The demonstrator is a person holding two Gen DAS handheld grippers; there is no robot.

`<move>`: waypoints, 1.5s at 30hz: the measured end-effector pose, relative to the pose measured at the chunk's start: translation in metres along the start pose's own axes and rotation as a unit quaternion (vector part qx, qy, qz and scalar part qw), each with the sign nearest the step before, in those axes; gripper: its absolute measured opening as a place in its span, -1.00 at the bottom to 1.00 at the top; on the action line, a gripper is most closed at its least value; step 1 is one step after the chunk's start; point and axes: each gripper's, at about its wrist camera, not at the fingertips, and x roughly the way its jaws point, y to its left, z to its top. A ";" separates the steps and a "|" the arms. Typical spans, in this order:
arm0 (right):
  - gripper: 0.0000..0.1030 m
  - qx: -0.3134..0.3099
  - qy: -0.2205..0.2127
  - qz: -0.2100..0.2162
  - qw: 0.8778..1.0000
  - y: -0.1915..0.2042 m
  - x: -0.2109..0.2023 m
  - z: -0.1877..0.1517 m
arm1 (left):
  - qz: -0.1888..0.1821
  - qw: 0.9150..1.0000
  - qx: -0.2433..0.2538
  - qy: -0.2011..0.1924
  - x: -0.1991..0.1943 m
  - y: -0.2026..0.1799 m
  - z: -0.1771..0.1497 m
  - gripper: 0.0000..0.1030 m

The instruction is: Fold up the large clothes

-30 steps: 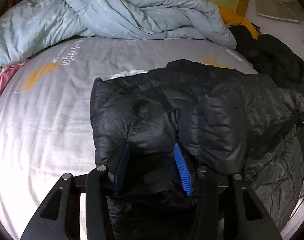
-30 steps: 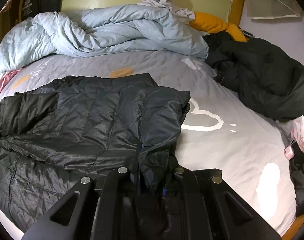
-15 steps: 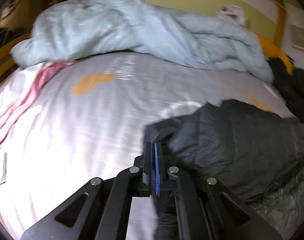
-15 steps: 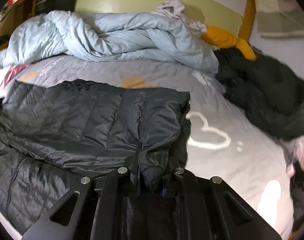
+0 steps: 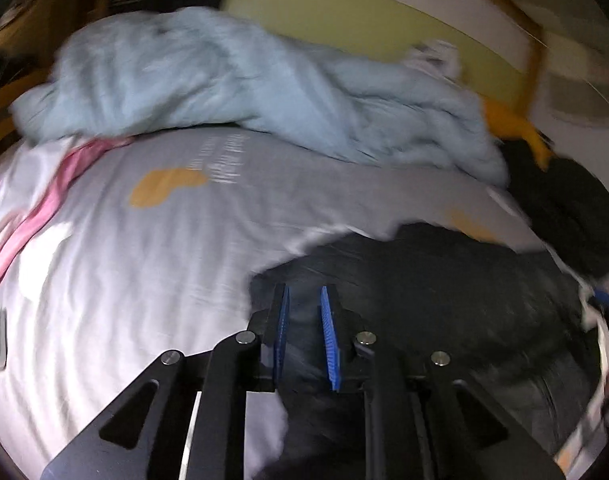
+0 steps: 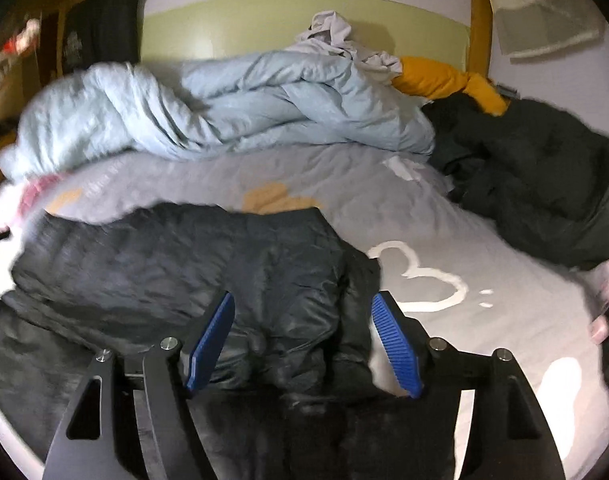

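Observation:
A black quilted puffer jacket (image 5: pixel 444 292) lies folded on the grey bed sheet (image 5: pixel 152 264); it also shows in the right wrist view (image 6: pixel 176 264). My left gripper (image 5: pixel 304 300) is at the jacket's left corner, its blue pads a narrow gap apart with dark fabric showing between them. My right gripper (image 6: pixel 302 304) is wide open over the jacket's near right corner, its blue pads (image 6: pixel 396 344) on either side of the fabric and not pinching it.
A crumpled light blue duvet (image 6: pixel 232 108) is piled at the head of the bed. A dark green coat (image 6: pixel 544 184) lies at the right, with a yellow pillow (image 6: pixel 444 80) behind it. Pink cloth (image 5: pixel 44 208) lies at the left edge.
My right gripper has opened wide and let go of the jacket's corner. My left gripper, shut half a second ago, has parted slightly and moved along the jacket's left corner.

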 end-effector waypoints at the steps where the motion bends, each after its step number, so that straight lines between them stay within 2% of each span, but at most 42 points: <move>1: 0.42 0.005 0.001 0.018 1.000 -0.001 -0.003 0.000 | -0.010 1.000 0.015 0.022 0.001 -0.009 -0.003 -0.71; 3: 0.40 0.000 0.021 0.080 0.997 0.003 -0.006 -0.003 | -0.029 0.998 0.026 0.055 0.006 -0.021 -0.011 -0.71; 4: 0.34 -0.006 0.034 0.100 0.994 0.008 -0.004 -0.005 | -0.041 0.996 0.026 0.074 0.011 -0.026 -0.015 -0.71; 6: 0.17 -0.028 0.062 0.119 0.991 0.022 0.004 -0.010 | -0.037 0.993 0.021 0.109 0.026 -0.031 -0.024 -0.71; 8: 0.10 -0.053 0.089 0.099 0.990 0.034 0.018 -0.015 | -0.011 0.992 0.024 0.127 0.041 -0.033 -0.031 -0.71; 10: -0.09 -0.068 0.115 0.065 0.989 0.041 0.034 -0.022 | 0.014 0.989 0.021 0.143 0.055 -0.031 -0.037 -0.73; 11: -0.22 -0.065 0.130 0.051 0.988 0.041 0.044 -0.025 | 0.028 0.989 0.023 0.145 0.061 -0.029 -0.039 -0.75; 12: -0.31 -0.055 0.141 0.044 0.987 0.037 0.053 -0.029 | 0.046 0.988 0.029 0.145 0.065 -0.029 -0.040 -0.87; 14: -0.42 -0.042 0.152 0.036 0.987 0.032 0.064 -0.032 | 0.084 0.985 0.050 0.145 0.073 -0.030 -0.041 -0.94; 19: -0.45 -0.044 0.152 0.028 0.987 0.030 0.066 -0.034 | 0.083 0.985 0.069 0.137 0.065 -0.034 -0.044 -0.91; 20: -0.45 -0.048 0.149 0.025 0.987 0.029 0.063 -0.031 | 0.077 0.986 0.070 0.132 0.058 -0.035 -0.044 -0.84; 22: -0.45 -0.055 0.128 0.014 0.990 0.027 0.047 -0.028 | 0.060 0.989 0.059 0.118 0.038 -0.033 -0.040 -0.28; 23: -0.44 -0.054 0.120 0.011 0.991 0.024 0.041 -0.025 | 0.054 0.992 0.053 0.104 0.026 -0.031 -0.037 -0.16; 24: -0.34 -0.051 0.111 0.012 0.992 0.021 0.033 -0.022 | 0.051 0.994 0.049 0.083 0.010 -0.030 -0.035 -0.03; 25: -0.22 -0.044 0.100 0.017 0.994 0.016 0.021 -0.020 | 0.051 0.995 0.048 0.067 -0.002 -0.029 -0.033 0.04; 26: 0.14 -0.036 0.088 0.021 0.995 0.011 0.010 -0.018 | 0.052 0.996 0.044 0.054 -0.014 -0.028 -0.032 0.10; 27: 0.41 -0.029 0.075 0.024 0.996 0.008 0.000 -0.017 | 0.051 0.997 0.039 0.046 -0.020 -0.024 -0.031 0.31; 28: 0.44 -0.024 0.059 0.024 0.998 0.004 -0.010 -0.016 | 0.052 0.997 0.030 0.042 -0.027 -0.021 -0.033 0.53; 30: 0.44 -0.023 0.042 0.005 0.999 -0.002 -0.023 -0.012 | 0.058 0.997 0.004 0.045 -0.034 -0.012 -0.042 0.71; 32: 0.45 -0.020 0.044 -0.027 0.998 -0.013 -0.028 -0.016 | 0.066 0.995 -0.023 0.066 -0.032 0.001 -0.057 0.74; 34: 0.47 0.002 0.062 -0.053 0.997 -0.029 -0.026 -0.028 | 0.078 0.992 -0.039 0.095 -0.021 0.008 -0.072 0.75; 35: 0.47 0.012 0.075 -0.057 0.995 -0.034 -0.023 -0.033 | 0.072 0.990 -0.047 0.112 -0.012 0.009 -0.077 0.75; 36: 0.47 0.024 0.094 -0.061 0.993 -0.041 -0.018 -0.039 | 0.057 0.990 -0.055 0.121 -0.005 0.010 -0.080 0.75; 37: 0.47 0.031 0.103 -0.064 0.992 -0.046 -0.014 -0.043 | 0.036 0.990 -0.062 0.124 -0.001 0.011 -0.082 0.66; 38: 0.48 0.043 0.114 -0.064 0.990 -0.051 -0.009 -0.045 | 0.020 0.991 -0.065 0.119 0.001 0.009 -0.083 0.48; 39: 0.47 0.050 0.120 -0.057 0.990 -0.054 -0.007 -0.047 | 0.000 0.992 -0.059 0.108 -0.002 0.005 -0.082 -0.13; 40: 0.44 0.062 0.126 -0.035 0.989 -0.057 -0.003 -0.049 | -0.012 0.994 -0.043 0.098 -0.005 0.000 -0.080 -0.44; 41: 0.11 0.067 0.130 -0.020 0.989 -0.058 0.000 -0.051 | -0.005 0.997 -0.019 0.077 -0.014 -0.008 -0.079 -0.50; 42: -0.45 0.066 0.137 -0.009 0.988 -0.058 0.002 -0.053 | 0.003 0.998 -0.003 0.057 -0.024 -0.014 -0.080 -0.62; 43: -0.65 0.058 0.141 -0.010 0.988 -0.056 0.003 -0.055 | 0.002 0.999 0.009 0.039 -0.033 -0.019 -0.082 -0.70; 45: -0.81 0.054 0.113 0.003 0.992 -0.053 -0.009 -0.052 | -0.007 1.000 0.017 0.006 -0.051 -0.025 -0.086 -0.75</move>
